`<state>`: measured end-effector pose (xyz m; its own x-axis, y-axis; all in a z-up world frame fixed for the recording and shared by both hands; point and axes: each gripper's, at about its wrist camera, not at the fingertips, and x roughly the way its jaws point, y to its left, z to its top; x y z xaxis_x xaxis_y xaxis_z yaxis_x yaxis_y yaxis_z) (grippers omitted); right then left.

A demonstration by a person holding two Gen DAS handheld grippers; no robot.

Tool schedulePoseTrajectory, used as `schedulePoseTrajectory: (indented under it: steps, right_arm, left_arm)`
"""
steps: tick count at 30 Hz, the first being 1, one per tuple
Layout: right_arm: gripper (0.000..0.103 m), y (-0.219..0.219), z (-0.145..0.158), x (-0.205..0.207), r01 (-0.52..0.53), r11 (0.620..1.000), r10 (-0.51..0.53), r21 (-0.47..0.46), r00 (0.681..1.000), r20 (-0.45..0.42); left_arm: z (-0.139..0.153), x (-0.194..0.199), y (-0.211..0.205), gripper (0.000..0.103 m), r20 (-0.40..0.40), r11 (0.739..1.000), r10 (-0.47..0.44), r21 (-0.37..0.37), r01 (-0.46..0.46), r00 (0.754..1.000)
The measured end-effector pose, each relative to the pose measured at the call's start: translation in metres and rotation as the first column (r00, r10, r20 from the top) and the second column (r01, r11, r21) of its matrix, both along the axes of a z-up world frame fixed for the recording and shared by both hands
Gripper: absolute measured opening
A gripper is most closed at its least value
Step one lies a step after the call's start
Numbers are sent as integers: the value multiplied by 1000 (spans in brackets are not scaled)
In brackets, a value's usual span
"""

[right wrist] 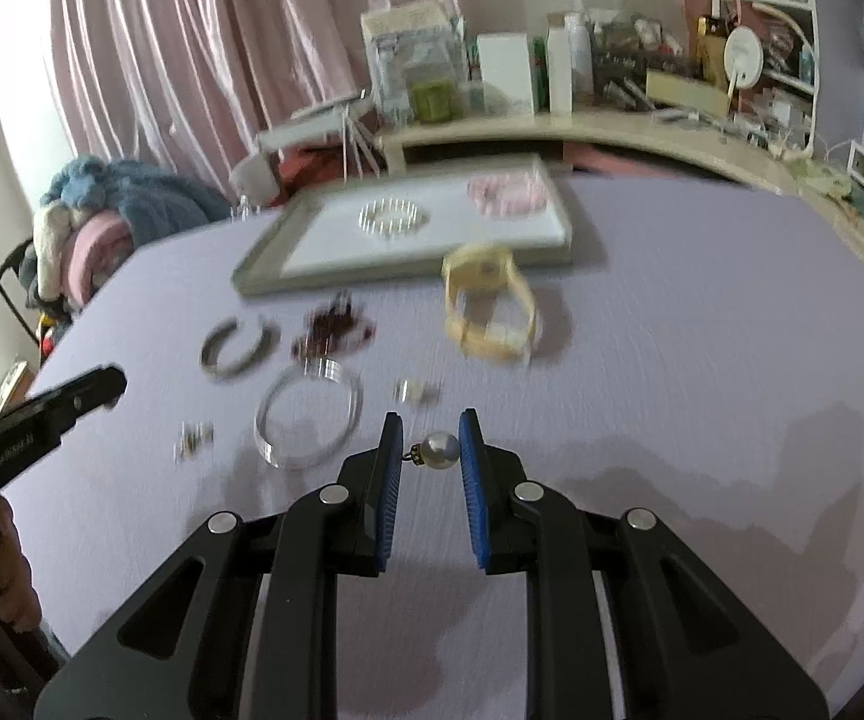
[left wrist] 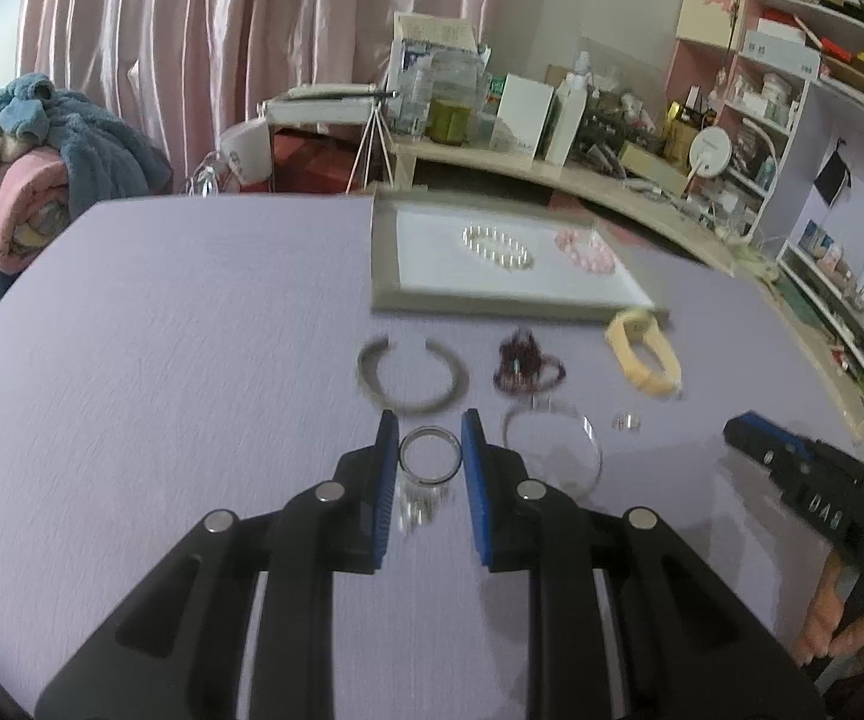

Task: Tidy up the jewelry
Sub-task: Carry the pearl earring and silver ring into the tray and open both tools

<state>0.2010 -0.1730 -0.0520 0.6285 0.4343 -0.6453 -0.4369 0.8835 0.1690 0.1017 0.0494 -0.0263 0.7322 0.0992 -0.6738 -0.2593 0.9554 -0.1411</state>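
Between the blue pads of your left tool [left wrist: 430,423] sits a small silver ring [left wrist: 429,455] with a cluster of tiny charms hanging under it; the pads press its sides, so the tool is clamped on it, above the lilac worktop [left wrist: 162,360]. Your right tool [right wrist: 430,423] is clamped on a round pearl earring with a small gold fitting [right wrist: 439,450], pad to each side, also clear of the worktop.

Ahead of both tools lies a flat grey tray with a white lining [left wrist: 387,264]. On the lining rest a white pearl bracelet [left wrist: 497,246] and, to its right, a pink bead bracelet [left wrist: 587,249], apart from each other.

On the worktop just short of the tray you have an open silver cuff bangle [left wrist: 411,372], a dark red beaded piece [left wrist: 525,363] and a cream-strapped wristwatch [left wrist: 645,354], in a row from left to right. Nearer lies a clear thin bangle [left wrist: 555,444], with a small silver item [left wrist: 625,422] beside it; blur hides its form.
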Motion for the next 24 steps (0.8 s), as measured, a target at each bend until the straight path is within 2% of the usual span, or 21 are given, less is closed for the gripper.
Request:
schedulePoseTrajectory:
  steps: [7, 13, 17, 20, 24]
  right_arm:
    - [20, 8, 44, 56, 30, 999, -33, 43, 995, 89]
    - [20, 32, 56, 97, 14, 999, -17, 34, 994, 105]
    - [20, 49, 48, 122, 0, 1000, -1, 12, 997, 76]
    - [20, 63, 28, 144, -4, 999, 5, -37, 1000, 16]
    - [20, 74, 9, 161, -10, 998, 8, -56, 999, -40]
  left_arm:
    - [42, 47, 20, 21, 83, 1000, -2, 10, 2, 997]
    - [61, 91, 32, 21, 106, 1000, -13, 8, 12, 994]
    - [63, 122, 36, 21, 102, 1000, -27, 7, 27, 994]
    - [61, 143, 39, 22, 94, 999, -38, 3, 38, 995]
    - [53, 165, 43, 21, 79, 999, -51, 1, 51, 996]
